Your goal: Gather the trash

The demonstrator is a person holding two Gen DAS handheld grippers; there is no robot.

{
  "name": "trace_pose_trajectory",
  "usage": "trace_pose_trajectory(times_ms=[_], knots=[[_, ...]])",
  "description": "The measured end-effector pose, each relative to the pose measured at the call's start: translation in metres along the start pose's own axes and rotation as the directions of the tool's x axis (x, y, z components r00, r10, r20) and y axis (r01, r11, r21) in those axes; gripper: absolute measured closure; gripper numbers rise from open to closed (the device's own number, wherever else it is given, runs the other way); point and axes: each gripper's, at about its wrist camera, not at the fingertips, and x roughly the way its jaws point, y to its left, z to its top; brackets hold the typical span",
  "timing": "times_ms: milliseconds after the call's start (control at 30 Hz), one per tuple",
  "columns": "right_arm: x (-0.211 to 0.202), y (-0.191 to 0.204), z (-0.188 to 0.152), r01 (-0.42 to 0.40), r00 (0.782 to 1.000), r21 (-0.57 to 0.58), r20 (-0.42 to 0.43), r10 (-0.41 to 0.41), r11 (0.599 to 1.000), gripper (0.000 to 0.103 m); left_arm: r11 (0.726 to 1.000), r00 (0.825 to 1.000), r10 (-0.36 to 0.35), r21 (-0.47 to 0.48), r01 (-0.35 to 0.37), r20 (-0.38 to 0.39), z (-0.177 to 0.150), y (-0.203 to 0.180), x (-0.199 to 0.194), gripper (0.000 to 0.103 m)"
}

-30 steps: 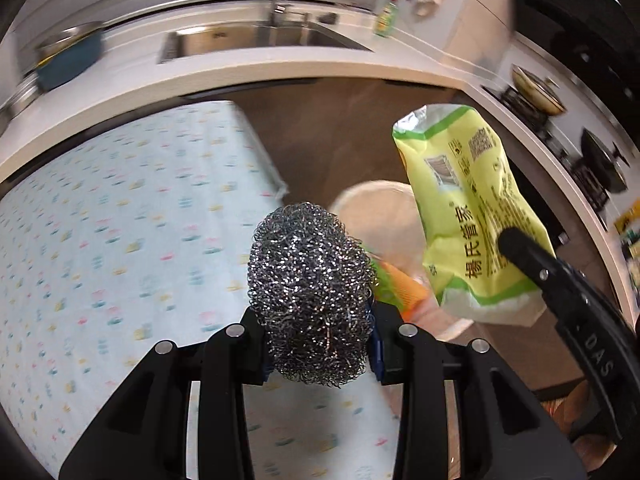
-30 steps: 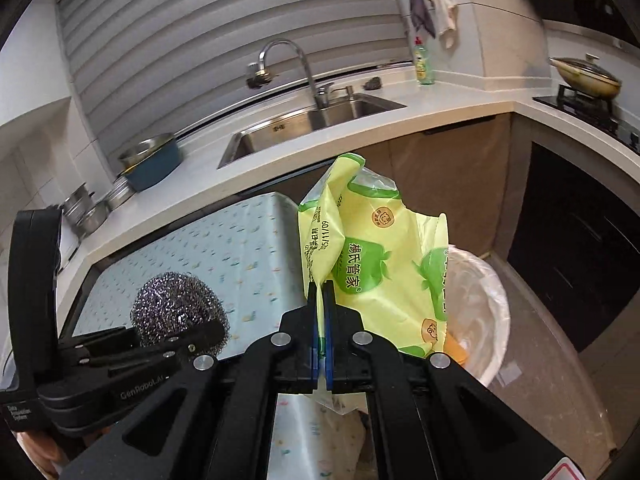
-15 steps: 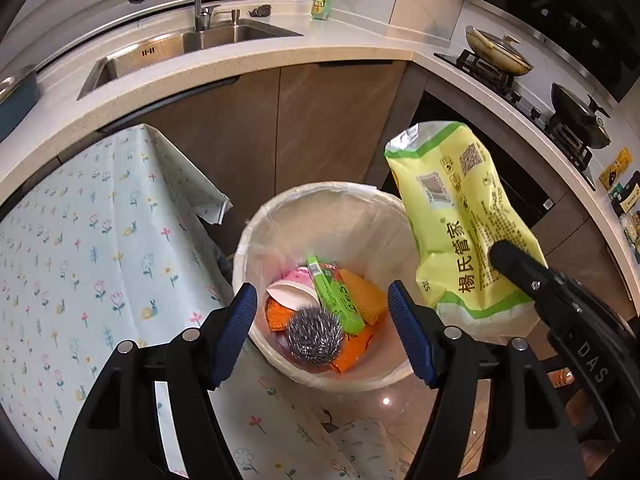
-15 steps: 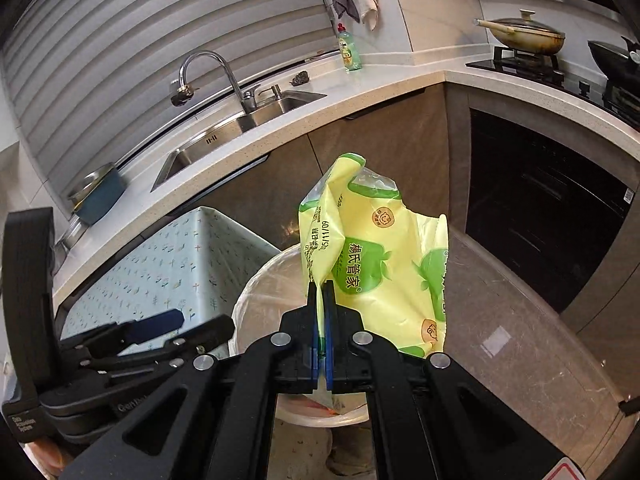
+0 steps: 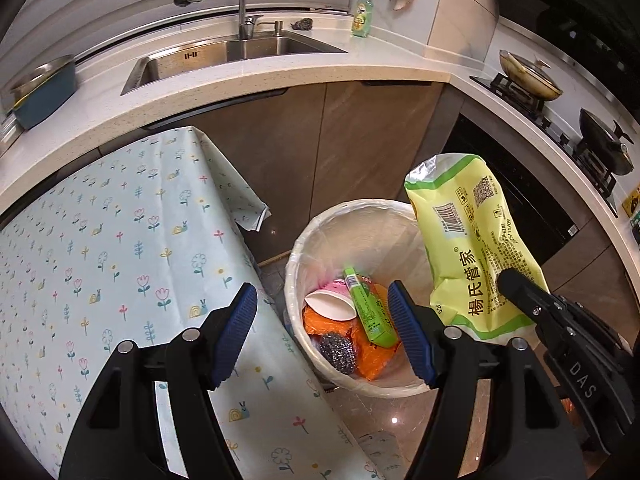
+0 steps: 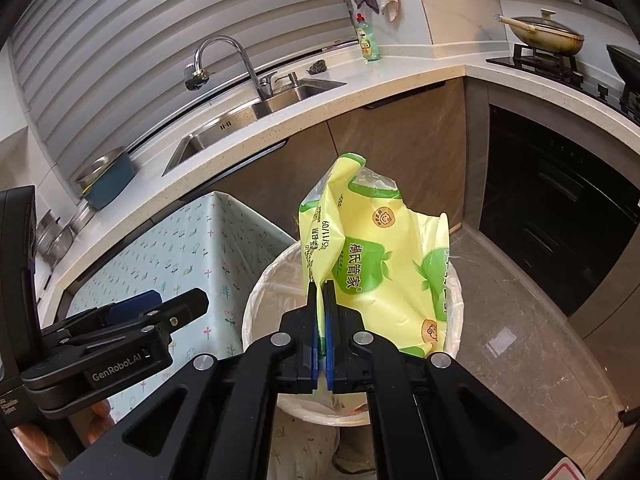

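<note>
A white lined trash bin (image 5: 308,240) stands on the floor beside the table. Inside lie a steel wool ball (image 5: 338,352), a green box (image 5: 368,312), a white paper cup (image 5: 332,304) and orange wrappers (image 5: 372,360). My left gripper (image 5: 322,332) hangs open over the bin's near rim, nothing between its blue pads. My right gripper (image 6: 322,300) is shut on the lower edge of a yellow-green plastic bag (image 6: 376,264), which stands up over the bin (image 6: 256,300). The same bag (image 5: 468,248) shows in the left wrist view at the bin's right rim.
The table with a floral cloth (image 5: 100,264) reaches up to the bin's left side. Behind run a counter with a sink (image 5: 224,56), a faucet and a dish-soap bottle (image 5: 362,14). A stove with pans (image 5: 528,76) is at the right. Marble floor (image 6: 520,320) lies right of the bin.
My left gripper opened and the steel wool ball dropped into the bin. Both grippers shifted from above the table to over the bin; the right one still holds the bag.
</note>
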Motion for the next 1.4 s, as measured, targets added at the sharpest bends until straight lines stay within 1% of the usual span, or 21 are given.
trace_pose_trajectory(times_ms=[67,100,167,200,233,333,600,667,700,733,767,1100,1233,1400], knots=[[0.004,0.003,0.000,-0.007,1.000,-0.006,-0.009,0.007,1.000,0.097,1.000,1.000,0.006,-0.007,-0.006,0.002,0.000,0.003,-0.001,0.039],[0.007,0.005,0.000,-0.009,1.000,-0.012,-0.015,0.008,1.000,0.092,1.000,1.000,0.009,-0.012,-0.009,0.003,-0.001,0.005,-0.001,0.039],[0.008,0.009,0.001,0.018,1.000,-0.024,-0.005,-0.018,1.000,0.077,1.000,1.000,0.015,-0.020,-0.015,0.002,-0.001,0.008,-0.001,0.039],[0.007,0.011,0.002,0.020,1.000,-0.031,0.002,-0.020,0.999,0.064,1.000,1.000,0.021,-0.023,-0.021,0.001,-0.001,0.010,-0.001,0.038],[0.004,0.013,0.003,0.018,1.000,-0.035,0.016,-0.018,0.999,0.057,0.999,1.000,0.025,-0.027,-0.025,0.000,-0.002,0.012,-0.002,0.036],[-0.001,0.019,0.005,0.017,0.999,-0.050,0.034,-0.015,0.999,0.056,0.998,0.999,0.038,-0.044,-0.038,0.003,-0.003,0.017,-0.004,0.033],[-0.013,0.030,0.008,-0.007,0.999,-0.069,0.040,0.010,0.998,0.056,0.996,0.998,0.063,-0.059,-0.062,0.023,-0.007,0.025,-0.014,0.031],[-0.016,0.033,0.007,-0.011,0.999,-0.078,0.040,0.014,0.997,0.051,0.996,0.997,0.072,-0.063,-0.070,0.027,-0.009,0.027,-0.018,0.028],[-0.017,0.034,0.007,-0.011,0.999,-0.082,0.041,0.015,0.997,0.046,0.995,0.997,0.075,-0.066,-0.073,0.032,-0.010,0.028,-0.020,0.026],[-0.020,0.036,0.006,-0.012,0.999,-0.086,0.044,0.016,0.996,0.043,0.995,0.996,0.079,-0.067,-0.076,0.036,-0.011,0.029,-0.023,0.026],[-0.022,0.036,0.005,-0.013,0.999,-0.091,0.047,0.017,0.996,0.043,0.995,0.996,0.082,-0.068,-0.080,0.040,-0.012,0.029,-0.025,0.025],[-0.034,0.043,-0.001,-0.020,0.999,-0.120,0.036,0.025,0.993,0.043,0.992,0.993,0.110,-0.071,-0.106,0.049,-0.022,0.035,-0.040,0.025],[-0.035,0.044,-0.006,-0.017,1.000,-0.134,0.024,0.020,0.991,0.039,0.990,0.991,0.124,-0.078,-0.120,0.050,-0.028,0.039,-0.046,0.023],[-0.039,0.044,-0.012,-0.009,1.000,-0.145,0.009,0.011,0.989,0.038,0.987,0.989,0.142,-0.080,-0.138,0.048,-0.036,0.041,-0.052,0.023]])
